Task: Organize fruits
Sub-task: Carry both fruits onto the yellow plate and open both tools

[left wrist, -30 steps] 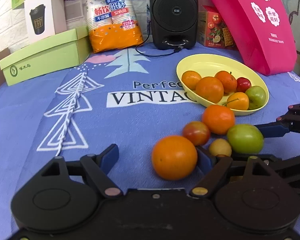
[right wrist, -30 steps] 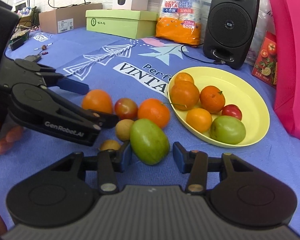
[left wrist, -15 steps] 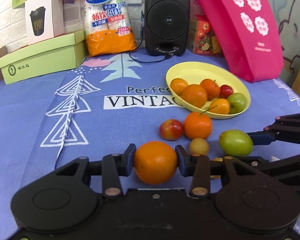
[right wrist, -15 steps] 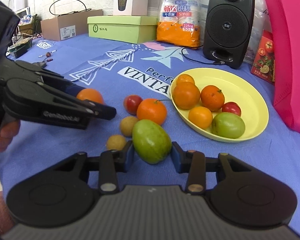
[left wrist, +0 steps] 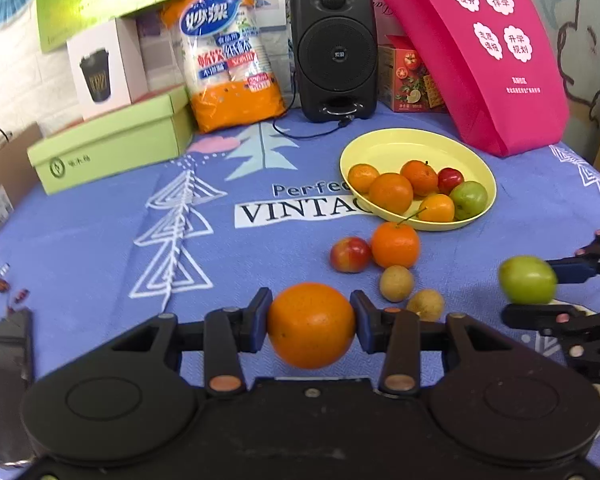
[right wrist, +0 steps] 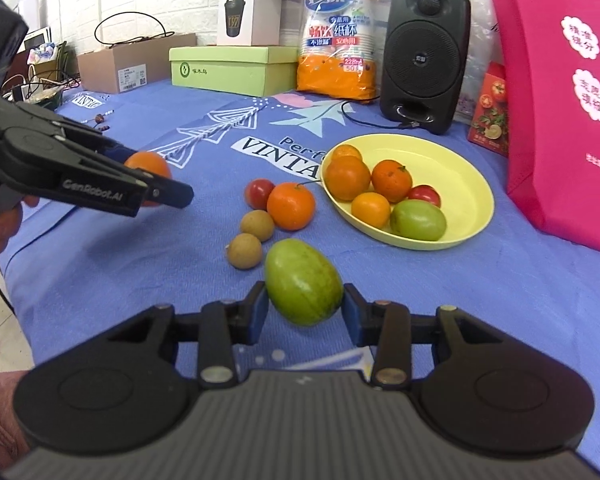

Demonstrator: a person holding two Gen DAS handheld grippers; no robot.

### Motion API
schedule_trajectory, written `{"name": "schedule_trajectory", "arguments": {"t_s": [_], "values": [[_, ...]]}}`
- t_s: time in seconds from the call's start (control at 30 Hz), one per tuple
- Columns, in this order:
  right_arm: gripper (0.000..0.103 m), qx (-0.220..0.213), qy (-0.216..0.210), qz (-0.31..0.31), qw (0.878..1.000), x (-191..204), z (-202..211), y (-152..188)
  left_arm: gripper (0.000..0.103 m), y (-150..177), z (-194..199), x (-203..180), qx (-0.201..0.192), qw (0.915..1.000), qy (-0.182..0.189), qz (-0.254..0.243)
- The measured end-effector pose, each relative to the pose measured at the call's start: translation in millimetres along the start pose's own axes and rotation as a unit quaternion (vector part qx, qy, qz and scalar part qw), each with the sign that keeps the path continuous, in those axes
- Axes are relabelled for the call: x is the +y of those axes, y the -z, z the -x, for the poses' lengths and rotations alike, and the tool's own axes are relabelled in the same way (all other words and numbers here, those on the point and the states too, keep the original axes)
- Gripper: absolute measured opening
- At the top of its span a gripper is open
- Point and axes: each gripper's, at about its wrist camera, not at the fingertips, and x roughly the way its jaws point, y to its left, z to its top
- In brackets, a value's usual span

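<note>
A large orange (left wrist: 311, 325) is pinched between the blue pads of the left gripper (left wrist: 311, 322), whose jaws have just been closing onto it; the fruit is held clear of the blue cloth on the table (left wrist: 100, 240). In the right wrist view, a green oval fruit (right wrist: 303, 282) is clamped by the right gripper (right wrist: 304, 308), its jaws likewise just drawn in around it, and it too is carried above the cloth.

A yellow plate (right wrist: 460, 184) is seen at 1 o'clock from the green oval fruit, near the black speaker (right wrist: 424, 56). Several oranges, a small red fruit and a green fruit are held in its near half. On the cloth just beside the plate's rim, at its 8 o'clock, a stemmed orange (right wrist: 291, 205) is touched by a red fruit (right wrist: 259, 193). Two small tan fruits (right wrist: 251, 238) lie close together at 7 o'clock from that orange. A pink bag (right wrist: 560, 100) stands at 3 o'clock of the plate.
</note>
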Motion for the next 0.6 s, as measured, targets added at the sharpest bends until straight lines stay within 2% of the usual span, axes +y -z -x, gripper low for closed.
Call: {"name": "schedule_trajectory", "arguments": {"t_s": [0.1,0.3,0.6], "values": [[0.039,-0.004,0.005,-0.001,1.0,-1,10,3,0.041,-2,5,-7,-0.004,0.9998,-0.009,-0.014],[0.039,-0.014,0.014,-0.007,1.0,-8,26,8,0.041,-7,9,-19,-0.009,0.9995,-0.001,-0.03],[0.039,-0.027,0.028,-0.019,0.999,-29,35,4,0.042,-26,-3,-25,-0.009,0.9984,0.048,-0.029]]}}
